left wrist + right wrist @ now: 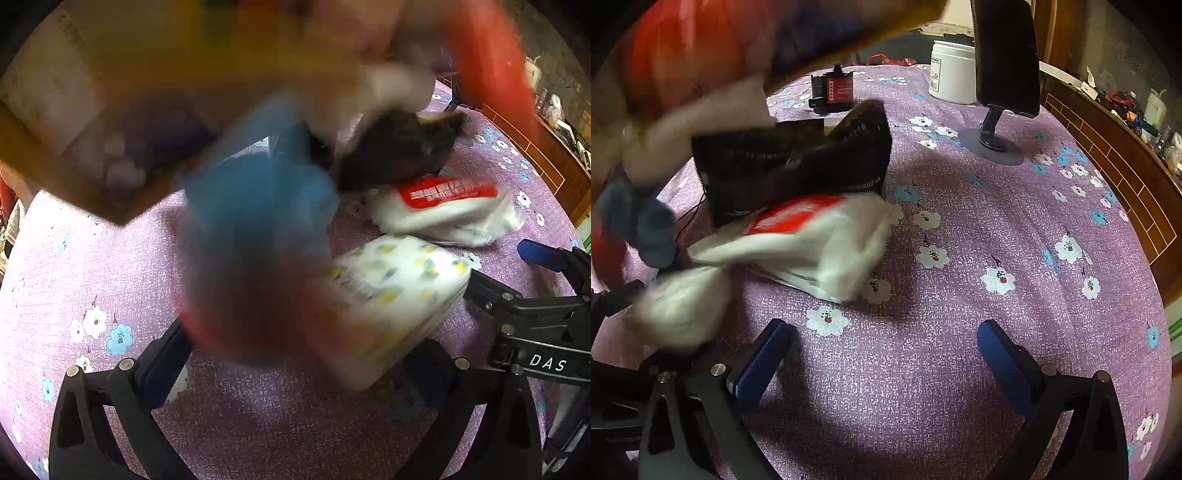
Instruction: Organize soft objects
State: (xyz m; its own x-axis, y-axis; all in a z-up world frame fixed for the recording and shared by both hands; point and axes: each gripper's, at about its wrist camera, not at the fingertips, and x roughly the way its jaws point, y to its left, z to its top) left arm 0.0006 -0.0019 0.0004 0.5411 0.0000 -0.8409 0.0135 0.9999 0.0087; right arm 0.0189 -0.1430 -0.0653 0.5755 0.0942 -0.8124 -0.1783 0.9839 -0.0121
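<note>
A tilted cardboard box [110, 110] hangs blurred over the purple flowered cloth [258, 424]. Below it a blurred blue and red soft thing [258, 229] is in motion. A black soft item [399, 151] rests partly on a white pack with a red label [443, 206]. A white pack with yellow print [399, 288] lies in front of that. My left gripper [295, 369] is open just short of the pile, holding nothing. The right gripper [886, 354] is open over bare cloth, with the red-label pack [812, 236] and black item [798, 162] to its upper left.
A person's red sleeve [487, 66] reaches in by the box. At the back stand a phone on a stand [1004, 55], a white jar [953, 70] and a small red and black box [834, 92]. A wooden rail [1126, 192] borders the right side.
</note>
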